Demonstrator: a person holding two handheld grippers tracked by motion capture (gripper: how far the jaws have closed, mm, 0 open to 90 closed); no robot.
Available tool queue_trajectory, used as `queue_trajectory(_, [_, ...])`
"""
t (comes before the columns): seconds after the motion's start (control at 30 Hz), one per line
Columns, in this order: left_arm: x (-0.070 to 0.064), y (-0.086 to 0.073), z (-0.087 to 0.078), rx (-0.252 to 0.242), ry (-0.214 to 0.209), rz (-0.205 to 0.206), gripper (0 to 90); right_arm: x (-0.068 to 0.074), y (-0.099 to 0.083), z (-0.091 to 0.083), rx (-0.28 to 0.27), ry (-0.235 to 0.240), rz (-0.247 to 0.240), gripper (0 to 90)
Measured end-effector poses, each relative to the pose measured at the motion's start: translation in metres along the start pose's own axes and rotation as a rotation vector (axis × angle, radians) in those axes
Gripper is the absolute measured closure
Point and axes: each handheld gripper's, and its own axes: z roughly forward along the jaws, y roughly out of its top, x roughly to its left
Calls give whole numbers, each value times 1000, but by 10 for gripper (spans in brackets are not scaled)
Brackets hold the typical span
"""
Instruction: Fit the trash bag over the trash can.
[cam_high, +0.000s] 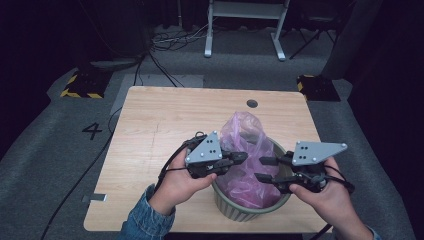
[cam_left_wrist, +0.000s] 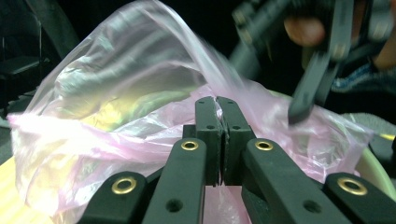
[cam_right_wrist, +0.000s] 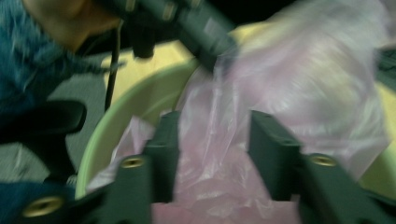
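Pink plastic bag (cam_high: 245, 150) sits partly inside a pale green bin (cam_high: 250, 210) at the near right of the wooden table (cam_high: 150, 150), its upper part billowing up above the rim. It looks like thin film — very light, limp, slippery and easy to tear, so it should be taken by a gathered fold near its mouth rather than by a single stretched layer.

The left gripper (cam_high: 240, 157) has its jaws pressed together on a pinch of the film (the left gripper view shows the sheet running straight into the closed tips (cam_left_wrist: 218, 105)). The right gripper (cam_high: 265, 169) hangs over the bin's right side with its jaws apart, loose plastic lying between them but not yet squeezed.

The bin's rim (cam_right_wrist: 140, 100) is the edge to mind — dragging film hard across it could snag or split it, and the light bin may tip or slide if pulled sideways. There is open tabletop to the left and behind the bin; the near and right table edges lie close by, so spreading the bag outward and up looks safest.
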Motion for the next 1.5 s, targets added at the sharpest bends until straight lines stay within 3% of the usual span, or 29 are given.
queue_trajectory(0.3, [-5, -2, 1, 28, -30, 32, 891, -10, 23, -12, -70, -90, 1, 342])
queue_trajectory(0.43, [-4, -3, -2, 31, -39, 32, 891, -24, 25, -20, -85, -129, 14, 275])
queue_trajectory(0.53, [-4, -3, -1, 35, -48, 36, 891, -41, 27, -20, -102, -145, 64, 209])
queue_trajectory(0.63, [-6, -2, 0, 35, -55, 44, 891, -55, 31, -11, -112, -128, 116, 193])
queue_trajectory(0.7, [-6, -2, -2, 31, -50, 48, 891, -60, 33, -5, -97, -116, 135, 288])
queue_trajectory(0.77, [-5, -2, -7, 23, -40, 45, 891, -61, 31, -2, -59, -69, 108, 629])
queue_trajectory(0.83, [-4, -3, -14, 9, -23, 39, 891, -60, 27, -2, -48, -44, 100, 768])
queue_trajectory(0.93, [1, -8, -28, -8, 5, 24, 891, -60, 16, -8, -25, -34, 85, 860])
queue_trajectory(1.2, [10, -21, -55, -30, 71, -19, 891, -60, -6, -32, -10, -45, 47, 894])
queue_trajectory(1.5, [20, -35, -75, -27, 135, -54, 892, -74, -33, -52, 2, -101, 92, 894])
